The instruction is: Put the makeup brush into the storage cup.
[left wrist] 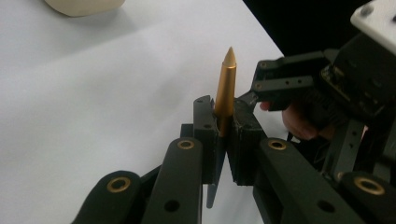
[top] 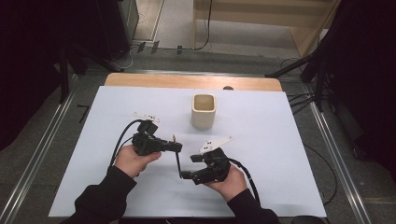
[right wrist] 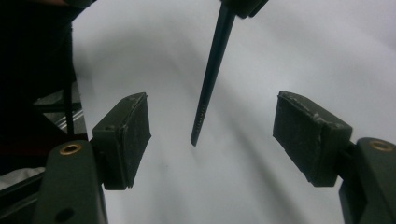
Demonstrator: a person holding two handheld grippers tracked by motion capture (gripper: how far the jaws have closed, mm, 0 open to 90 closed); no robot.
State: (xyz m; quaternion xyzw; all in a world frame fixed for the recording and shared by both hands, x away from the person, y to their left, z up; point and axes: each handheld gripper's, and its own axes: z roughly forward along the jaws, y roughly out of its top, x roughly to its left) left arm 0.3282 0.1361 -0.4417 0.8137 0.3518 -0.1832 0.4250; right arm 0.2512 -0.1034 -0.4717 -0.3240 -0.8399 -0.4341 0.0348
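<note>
The fingers (left wrist: 205,135) of the left gripper (left wrist: 223,133) are closed tight on a pen (left wrist: 225,91). The part of the pen above the fingers is a golden metal tube that ends in a pointed cone tip. Below the fingers, the pen continues as a thin dark shaft. In the right gripper view this shaft (right wrist: 210,74) is slim, black and straight, with small pale print near its end, and it narrows to a blunt end that hangs free above the white tabletop (right wrist: 327,56).

The fingers (right wrist: 128,135) of the right gripper (right wrist: 215,140) stand wide apart and hold nothing. The dark end of the pen is between them, but it touches neither pad.

In the high view the pen (top: 177,156) is held in the air between the two grippers, near the front middle of the tabletop (top: 271,135). A cream square cup (top: 203,111) stands behind them, well apart from the pen.
</note>
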